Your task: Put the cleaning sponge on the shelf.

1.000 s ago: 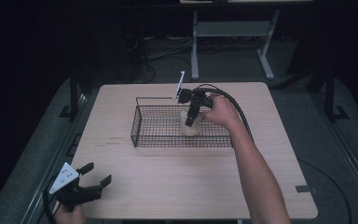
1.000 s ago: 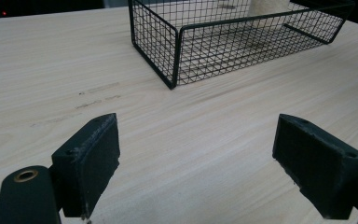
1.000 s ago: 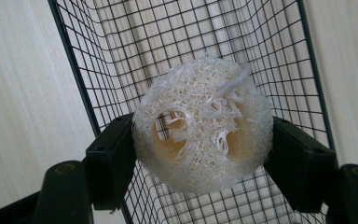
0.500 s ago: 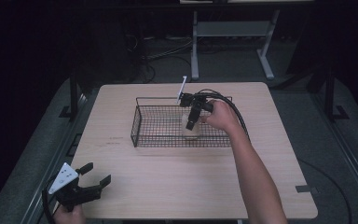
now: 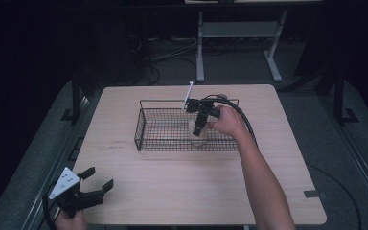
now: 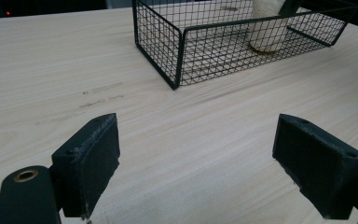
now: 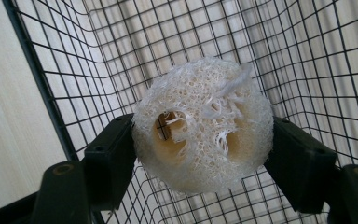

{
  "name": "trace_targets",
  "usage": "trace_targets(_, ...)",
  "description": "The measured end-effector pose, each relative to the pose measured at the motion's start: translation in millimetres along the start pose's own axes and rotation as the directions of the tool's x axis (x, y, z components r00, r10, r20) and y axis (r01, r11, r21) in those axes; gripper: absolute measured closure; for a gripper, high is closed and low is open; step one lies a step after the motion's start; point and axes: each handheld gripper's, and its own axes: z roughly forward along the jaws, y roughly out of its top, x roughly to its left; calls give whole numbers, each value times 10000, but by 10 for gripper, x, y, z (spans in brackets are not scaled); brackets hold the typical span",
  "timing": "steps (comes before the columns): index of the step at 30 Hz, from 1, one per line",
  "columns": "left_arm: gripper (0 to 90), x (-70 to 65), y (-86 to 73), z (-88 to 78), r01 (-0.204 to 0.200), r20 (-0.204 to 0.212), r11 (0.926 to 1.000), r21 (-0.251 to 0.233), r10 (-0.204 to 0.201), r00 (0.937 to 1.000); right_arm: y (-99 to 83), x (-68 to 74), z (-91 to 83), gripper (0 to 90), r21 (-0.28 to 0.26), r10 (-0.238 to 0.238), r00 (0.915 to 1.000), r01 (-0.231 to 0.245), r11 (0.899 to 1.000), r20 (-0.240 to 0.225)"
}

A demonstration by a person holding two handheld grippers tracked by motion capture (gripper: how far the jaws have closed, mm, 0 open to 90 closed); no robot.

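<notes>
Table (image 5: 172, 191) bare; loofah (image 7: 203, 123) (jaws easing) inside basket (image 5: 146, 125).

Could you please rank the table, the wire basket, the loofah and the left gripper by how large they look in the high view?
1. Table
2. Wire basket
3. Left gripper, though it is nearer the camera, so this is unsure
4. Loofah, partly hidden behind the right gripper

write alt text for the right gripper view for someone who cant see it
A pale, fibrous loofah piece with holes in its cut end sits between the right gripper's two black jaws, which touch both its sides and have just been opening. Behind and around it are the walls and floor of a black wire basket.
</notes>
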Motion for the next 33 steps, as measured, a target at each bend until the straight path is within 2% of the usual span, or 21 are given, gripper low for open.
trace_targets(5,139,-20,5,13,-73,3,10000,52,73,10000,-52,-18,-23,214,-191,160,9999,-160,9997,-3)
trace_targets(12,139,-15,9,16,-88,7,9999,106,88,10000,-111,-19,-107,208,-444,101,9998,-108,9990,-161)
trace_targets(17,139,-20,8,22,-141,44,9998,111,140,9999,-136,4,-201,207,-599,134,9999,-140,9981,-107)
trace_targets(23,139,-5,1,0,-99,44,9999,69,98,9999,-144,60,-330,200,-864,77,10000,-78,9962,-13)
trace_targets(33,139,-34,4,1,-152,50,9999,49,152,9999,-154,168,-402,167,-912,-110,9999,121,9958,121)
